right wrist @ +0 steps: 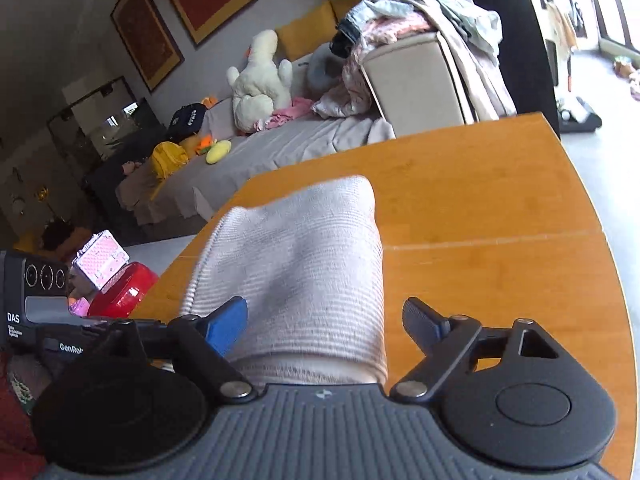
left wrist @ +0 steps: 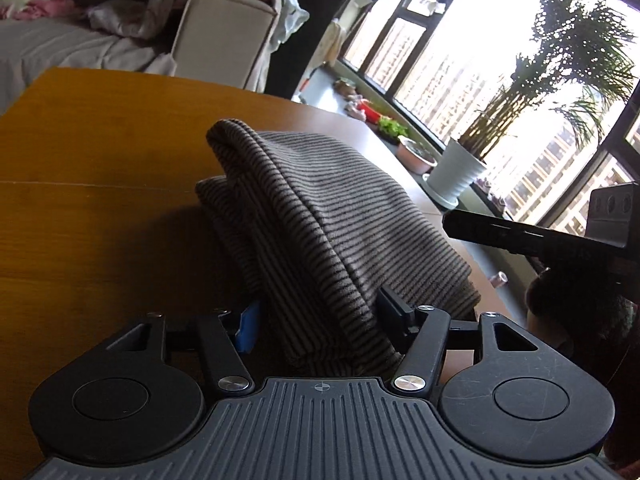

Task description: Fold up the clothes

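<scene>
Fingers [left wrist: 256,320] over wooden table [left wrist: 80,208]

A ribbed dark grey plate is seen at 6 o'clock on the left gripper [left wrist: 320,312], flanked by two round black housings with raised discs. Black link arms are pinned by silver screws, and a crosshair mark is printed at the plate's centre. One blue finger pad [left wrist: 248,322] is fitted at 9 o'clock. The right gripper [right wrist: 332,320] is built alike, with a blue pad [right wrist: 226,326] at 9 o'clock and a dark finger [right wrist: 420,322] at 3 o'clock.
</scene>
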A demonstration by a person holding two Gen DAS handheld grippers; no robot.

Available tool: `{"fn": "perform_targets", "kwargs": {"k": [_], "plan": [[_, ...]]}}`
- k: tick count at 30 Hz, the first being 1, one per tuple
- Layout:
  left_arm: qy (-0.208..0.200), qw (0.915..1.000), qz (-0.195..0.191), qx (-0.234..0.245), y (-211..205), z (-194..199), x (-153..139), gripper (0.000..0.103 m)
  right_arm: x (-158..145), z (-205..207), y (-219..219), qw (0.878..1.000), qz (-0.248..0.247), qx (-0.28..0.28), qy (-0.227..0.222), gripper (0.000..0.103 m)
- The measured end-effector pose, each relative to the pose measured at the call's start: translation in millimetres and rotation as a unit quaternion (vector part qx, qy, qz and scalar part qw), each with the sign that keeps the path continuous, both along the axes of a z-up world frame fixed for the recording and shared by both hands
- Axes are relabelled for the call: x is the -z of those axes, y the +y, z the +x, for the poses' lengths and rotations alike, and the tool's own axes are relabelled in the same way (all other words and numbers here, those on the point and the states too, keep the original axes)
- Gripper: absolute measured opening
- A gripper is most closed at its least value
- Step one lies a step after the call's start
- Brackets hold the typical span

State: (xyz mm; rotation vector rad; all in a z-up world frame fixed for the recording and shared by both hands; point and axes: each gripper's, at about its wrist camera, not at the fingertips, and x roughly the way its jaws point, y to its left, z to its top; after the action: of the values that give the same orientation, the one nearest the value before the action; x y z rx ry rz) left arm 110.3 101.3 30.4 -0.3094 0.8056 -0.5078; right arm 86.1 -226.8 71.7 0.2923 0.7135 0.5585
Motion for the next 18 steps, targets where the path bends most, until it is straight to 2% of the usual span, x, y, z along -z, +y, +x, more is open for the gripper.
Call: {"fn": "perform_targets", "kwargs": {"k": [1,2,3,6,8,11,14,18], "plan": [[0.005,1.0,-0.005,0.0,-1,-1,2,0.065,6,-4,0,1.0,0.0,0.0,0.008,0.083],[0.01,0.9999,-0.009,0.0,-2,-2,4,0.065,9,-8,1,1.0,0.007,0.001,0.009,0.07],[0.014,0.9998,-0.012,0.001,-3,-2,6,0.065,11,-13,3,1.0,0.01,0.004,0.006,0.066],[0.015,0.9999,-0.006,0.001,-6,-5,10,0.067,-6,-33,15,0.998,-0.012,0.008,-0.057,0.051],[0.01,0.9999,0.004,-0.003,-8,-7,10,0.069,-14,-43,23,0.996,-0.033,-0.005,-0.087,0.051],[0.009,0.9998,0.014,-0.007,-7,-8,12,0.076,-1,-41,22,0.996,-0.067,-0.001,-0.064,0.052],[0.01,0.9998,0.015,-0.003,-6,-8,10,0.078,1,-38,14,0.997,-0.057,0.0,-0.043,0.053],[0.024,0.9996,-0.007,-0.013,-2,1,-5,0.077,-7,-42,23,0.992,-0.104,-0.019,-0.069,0.054]]}}
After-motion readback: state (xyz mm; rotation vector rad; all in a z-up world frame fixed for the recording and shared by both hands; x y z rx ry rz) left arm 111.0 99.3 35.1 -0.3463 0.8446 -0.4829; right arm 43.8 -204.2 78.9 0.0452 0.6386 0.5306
